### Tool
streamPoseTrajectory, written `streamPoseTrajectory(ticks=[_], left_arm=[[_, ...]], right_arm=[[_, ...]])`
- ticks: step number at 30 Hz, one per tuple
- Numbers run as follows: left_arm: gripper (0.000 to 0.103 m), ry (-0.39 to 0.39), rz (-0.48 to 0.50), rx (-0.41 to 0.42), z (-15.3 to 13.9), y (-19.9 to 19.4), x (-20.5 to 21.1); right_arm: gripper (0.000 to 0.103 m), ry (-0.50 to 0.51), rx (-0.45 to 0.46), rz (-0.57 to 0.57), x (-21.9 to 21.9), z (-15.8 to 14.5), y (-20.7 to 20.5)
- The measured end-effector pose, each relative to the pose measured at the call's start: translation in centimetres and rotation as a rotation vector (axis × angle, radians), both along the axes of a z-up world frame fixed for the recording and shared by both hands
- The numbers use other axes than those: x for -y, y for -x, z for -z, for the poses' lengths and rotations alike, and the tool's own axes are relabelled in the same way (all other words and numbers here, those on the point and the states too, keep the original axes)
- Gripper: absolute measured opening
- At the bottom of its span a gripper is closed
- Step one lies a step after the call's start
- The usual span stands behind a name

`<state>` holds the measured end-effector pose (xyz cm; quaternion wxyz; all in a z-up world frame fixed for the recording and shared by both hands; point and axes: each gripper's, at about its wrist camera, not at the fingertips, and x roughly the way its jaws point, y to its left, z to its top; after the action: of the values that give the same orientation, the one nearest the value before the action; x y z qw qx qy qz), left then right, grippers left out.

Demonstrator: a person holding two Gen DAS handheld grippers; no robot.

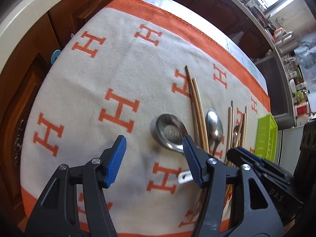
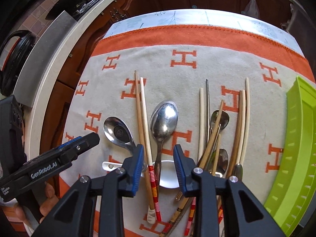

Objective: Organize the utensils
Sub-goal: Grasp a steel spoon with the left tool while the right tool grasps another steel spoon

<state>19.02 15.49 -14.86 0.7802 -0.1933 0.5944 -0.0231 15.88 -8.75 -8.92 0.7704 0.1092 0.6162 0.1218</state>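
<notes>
Utensils lie on a grey blanket with orange H marks [image 2: 183, 59]. My right gripper [image 2: 159, 152] is open, low over a large metal spoon [image 2: 164, 118] and a pair of wooden chopsticks [image 2: 143, 114]; a white ceramic spoon [image 2: 167, 175] lies under them. To the left lies a steel soup spoon [image 2: 118, 131]. A heap of chopsticks and small spoons [image 2: 217, 138] lies to the right. My left gripper [image 1: 154, 144] is open just in front of the steel soup spoon [image 1: 169, 132], its right pad over the spoon's neck. The chopstick pair [image 1: 195, 102] lies beyond it.
A lime green plastic tray [image 2: 296, 148] stands at the blanket's right edge, also seen in the left wrist view [image 1: 265, 136]. Brown wooden cabinets [image 1: 29, 90] and a pale countertop edge [image 2: 49, 67] surround the table. A hand [image 2: 47, 197] holds the left gripper.
</notes>
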Motion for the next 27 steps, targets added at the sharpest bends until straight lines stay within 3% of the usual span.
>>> streamPoseTrajectory(ticks=[5, 13, 17, 22, 24, 27], left_arm=[[0.047, 0.095, -0.025, -0.012, 2.1, -1.0, -0.2], [0.044, 0.118, -0.032, 0.1, 2.9, -1.2, 0.8], [0.037, 0.155, -0.018, 0.134, 3.3, -0.9, 1.6], [0.036, 0.176, -0.014, 0.182, 3.7, -0.4, 2.4], [0.036, 0.219, -0.027, 0.19, 4.0, -0.3, 2.4], [0.025, 0.274, -0.04, 0.186, 4.7, -0.4, 2.5]], right_arm=[[0.025, -0.016, -0.018, 0.022, 0.4, 0.8, -0.5], [0.022, -0.044, -0.03, 0.048, 0.8, 1.5, -1.0], [0.021, -0.086, -0.043, 0.063, 0.9, 2.3, -1.3], [0.017, -0.166, -0.057, 0.081, 1.4, 3.5, -1.3], [0.017, -0.197, -0.059, 0.088, 1.6, 3.8, -1.3], [0.017, -0.241, -0.059, 0.1, 1.8, 4.3, -1.2]])
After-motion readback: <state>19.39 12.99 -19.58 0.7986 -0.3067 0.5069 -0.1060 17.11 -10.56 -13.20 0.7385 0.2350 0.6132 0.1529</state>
